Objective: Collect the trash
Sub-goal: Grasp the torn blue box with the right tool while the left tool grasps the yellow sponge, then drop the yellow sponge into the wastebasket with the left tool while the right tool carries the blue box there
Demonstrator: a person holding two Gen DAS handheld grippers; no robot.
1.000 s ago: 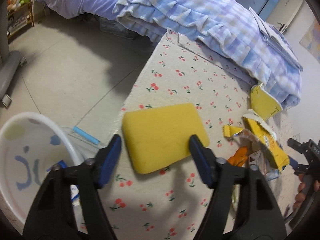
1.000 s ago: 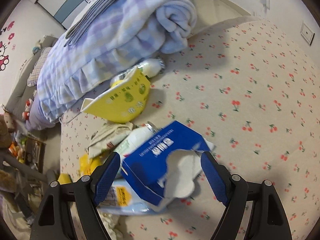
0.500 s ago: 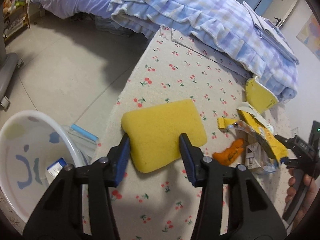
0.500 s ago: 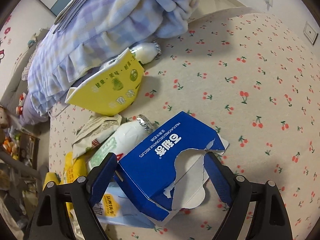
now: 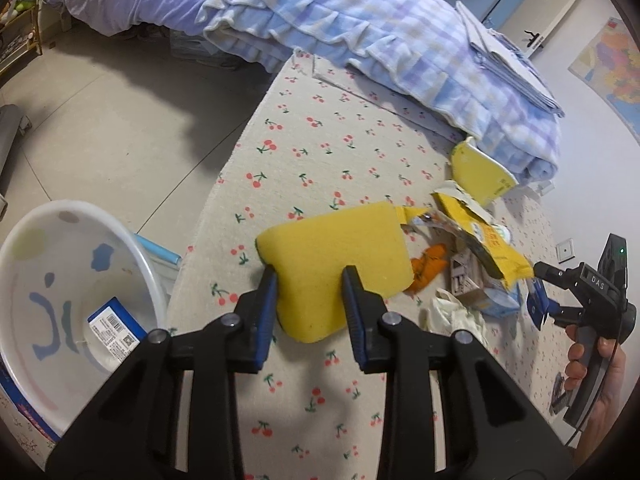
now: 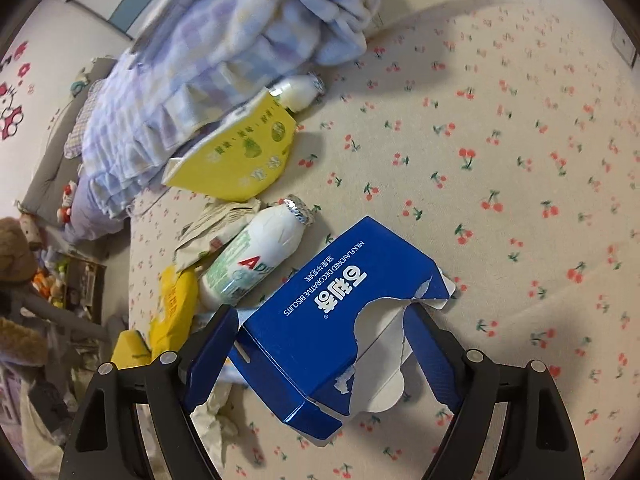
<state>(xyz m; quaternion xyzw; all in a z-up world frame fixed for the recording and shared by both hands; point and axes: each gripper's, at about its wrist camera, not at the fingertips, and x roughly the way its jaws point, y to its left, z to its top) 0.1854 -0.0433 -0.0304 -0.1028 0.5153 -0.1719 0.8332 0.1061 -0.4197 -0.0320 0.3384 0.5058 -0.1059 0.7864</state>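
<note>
The yellow sponge (image 5: 336,264) sits between the left gripper (image 5: 308,304) jaws, which are closing on its near corner, pads pressed into the foam. It is over the cherry-print rug (image 5: 320,152), beside the white bin (image 5: 24,248) (a blue box (image 5: 116,328) lies inside). To its right is a litter pile: torn yellow wrappers (image 5: 476,232) and an orange scrap (image 5: 430,266). The right gripper (image 6: 320,344) straddles a torn blue biscuit box (image 6: 336,300) on the rug; its jaws are closing, both pads touching the box's sides. A white bottle (image 6: 256,256) lies just behind it.
</note>
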